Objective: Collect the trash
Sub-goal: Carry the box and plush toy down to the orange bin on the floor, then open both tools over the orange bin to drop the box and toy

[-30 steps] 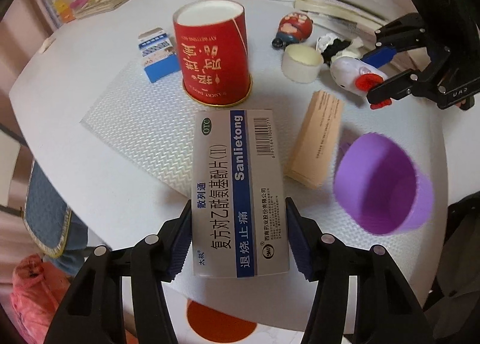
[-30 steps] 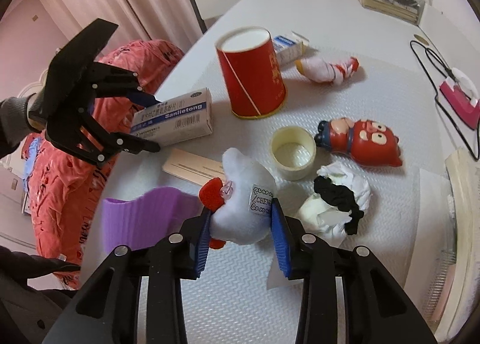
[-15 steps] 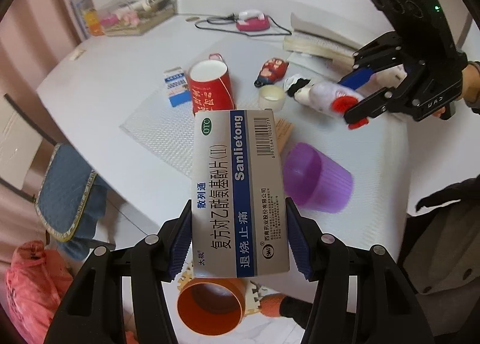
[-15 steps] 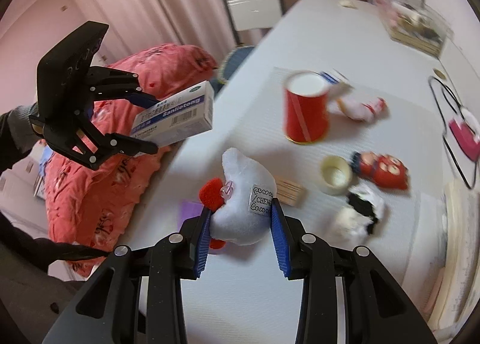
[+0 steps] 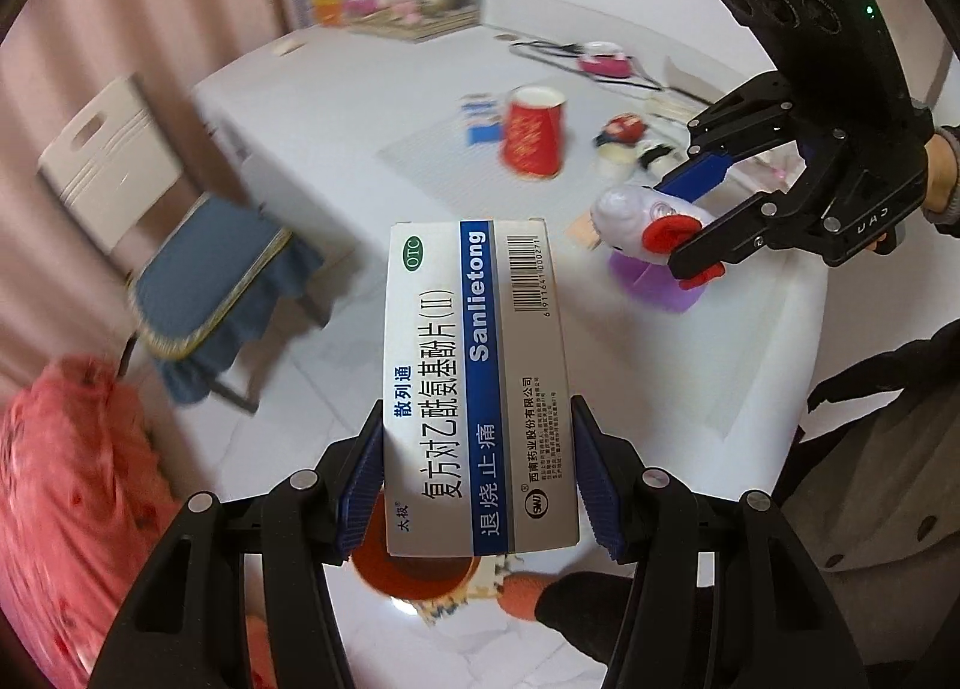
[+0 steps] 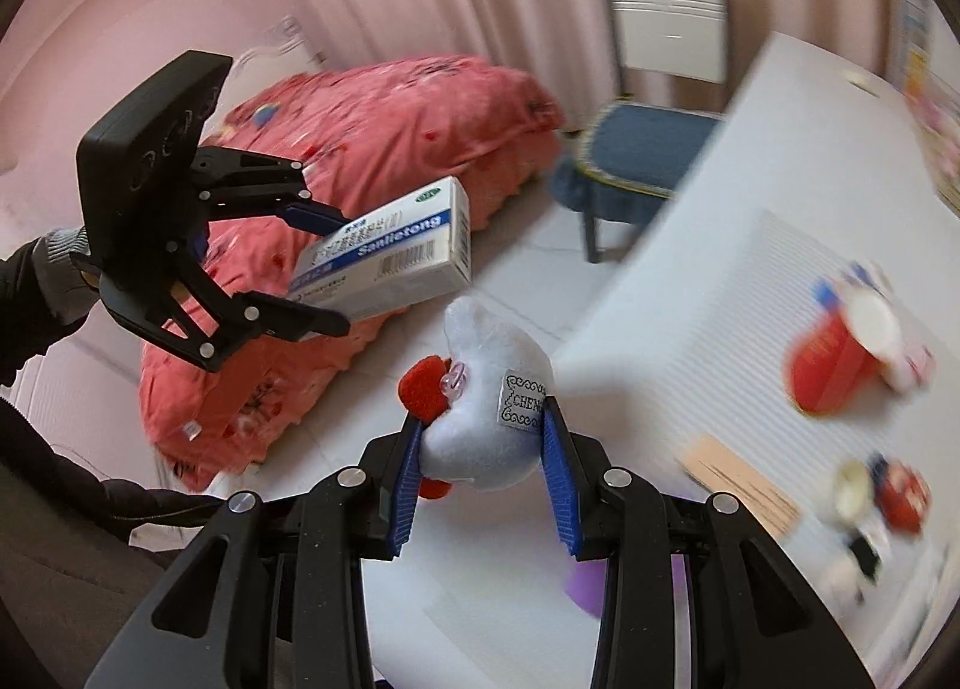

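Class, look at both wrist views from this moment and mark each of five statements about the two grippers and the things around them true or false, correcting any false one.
1. The left gripper is clamped on a grey-and-blue cardboard medicine box. True.
2. The right gripper is empty. False: it squeezes a white plush toy with red trim.
3. The red paper cup stands on the white table. True.
4. The medicine box rests on the table. False: it is held in the air, off the table's edge.
5. A chair with a blue cushion stands beside the table. True.
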`<state>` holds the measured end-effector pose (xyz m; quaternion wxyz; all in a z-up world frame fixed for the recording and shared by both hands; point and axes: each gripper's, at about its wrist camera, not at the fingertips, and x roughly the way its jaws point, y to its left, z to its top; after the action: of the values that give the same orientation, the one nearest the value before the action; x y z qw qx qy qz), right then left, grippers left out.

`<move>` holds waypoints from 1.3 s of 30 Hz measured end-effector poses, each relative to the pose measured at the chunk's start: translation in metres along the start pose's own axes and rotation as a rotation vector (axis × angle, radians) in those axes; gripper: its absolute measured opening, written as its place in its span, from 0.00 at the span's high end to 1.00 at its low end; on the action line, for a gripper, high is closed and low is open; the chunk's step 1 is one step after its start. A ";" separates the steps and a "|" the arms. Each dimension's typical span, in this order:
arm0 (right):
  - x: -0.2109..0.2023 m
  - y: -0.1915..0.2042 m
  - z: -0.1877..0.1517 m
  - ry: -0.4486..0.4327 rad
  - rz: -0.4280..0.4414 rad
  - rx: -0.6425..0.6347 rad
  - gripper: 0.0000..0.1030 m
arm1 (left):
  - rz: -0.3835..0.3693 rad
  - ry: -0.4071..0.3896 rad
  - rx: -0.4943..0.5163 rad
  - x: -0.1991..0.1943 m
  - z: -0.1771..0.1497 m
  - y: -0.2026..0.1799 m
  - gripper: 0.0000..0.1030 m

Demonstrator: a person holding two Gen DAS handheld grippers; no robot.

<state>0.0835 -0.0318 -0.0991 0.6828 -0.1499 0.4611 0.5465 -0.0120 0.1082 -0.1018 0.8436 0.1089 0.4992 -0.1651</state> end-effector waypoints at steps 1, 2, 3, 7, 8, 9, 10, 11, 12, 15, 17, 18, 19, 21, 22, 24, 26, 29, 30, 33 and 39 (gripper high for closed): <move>0.009 0.007 0.007 0.006 0.011 -0.016 0.64 | 0.013 0.004 -0.027 -0.002 -0.012 0.007 0.43; 0.022 0.019 0.017 0.017 0.031 -0.039 0.64 | 0.018 0.008 -0.045 -0.005 -0.019 0.013 0.43; 0.032 0.028 0.024 0.026 0.044 -0.055 0.64 | 0.024 0.011 -0.067 -0.007 -0.029 0.019 0.43; 0.076 0.064 0.048 0.061 0.089 -0.119 0.64 | 0.042 0.032 -0.149 -0.008 -0.065 0.046 0.43; 0.090 0.072 0.055 0.071 0.099 -0.132 0.64 | 0.043 0.038 -0.171 -0.006 -0.075 0.054 0.43; 0.103 0.077 0.061 0.081 0.109 -0.140 0.64 | 0.044 0.044 -0.189 -0.005 -0.081 0.062 0.43; 0.113 0.081 0.065 0.090 0.117 -0.144 0.64 | 0.049 0.048 -0.209 -0.002 -0.090 0.070 0.43; 0.128 0.085 0.071 0.103 0.123 -0.146 0.64 | 0.050 0.050 -0.222 0.000 -0.097 0.077 0.43; 0.140 0.088 0.075 0.114 0.126 -0.148 0.64 | 0.047 0.053 -0.236 0.004 -0.103 0.084 0.43; 0.183 0.092 0.085 0.149 0.128 -0.148 0.64 | 0.035 0.057 -0.285 0.021 -0.121 0.104 0.43; 0.217 0.093 0.089 0.180 0.124 -0.137 0.64 | 0.028 0.062 -0.313 0.037 -0.134 0.117 0.43; 0.228 0.090 0.088 0.187 0.121 -0.136 0.64 | 0.021 0.064 -0.326 0.045 -0.140 0.124 0.43; 0.241 0.090 0.087 0.198 0.118 -0.134 0.64 | 0.017 0.066 -0.335 0.053 -0.147 0.130 0.43; 0.274 0.085 0.085 0.231 0.113 -0.102 0.64 | 0.013 0.075 -0.351 0.072 -0.159 0.142 0.43; 0.287 0.082 0.083 0.244 0.111 -0.090 0.64 | 0.005 0.077 -0.361 0.076 -0.164 0.147 0.43; 0.317 0.077 0.077 0.272 0.098 -0.089 0.64 | -0.006 0.074 -0.385 0.090 -0.176 0.156 0.43; 0.344 0.072 0.069 0.308 0.091 -0.070 0.64 | -0.019 0.081 -0.407 0.108 -0.187 0.165 0.43; 0.378 0.062 0.058 0.345 0.075 -0.050 0.63 | -0.037 0.103 -0.417 0.128 -0.197 0.165 0.43; 0.384 0.061 0.055 0.354 0.071 -0.049 0.62 | -0.046 0.110 -0.421 0.135 -0.200 0.166 0.43; 0.409 0.056 0.049 0.387 0.052 -0.048 0.56 | -0.067 0.120 -0.429 0.154 -0.206 0.167 0.43; 0.435 0.051 0.041 0.432 0.024 -0.046 0.52 | -0.091 0.128 -0.440 0.172 -0.210 0.166 0.43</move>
<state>0.0479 0.2802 -0.4072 0.5581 -0.2733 0.5860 0.5201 -0.0398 0.3054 -0.3504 0.8053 -0.0898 0.5801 -0.0829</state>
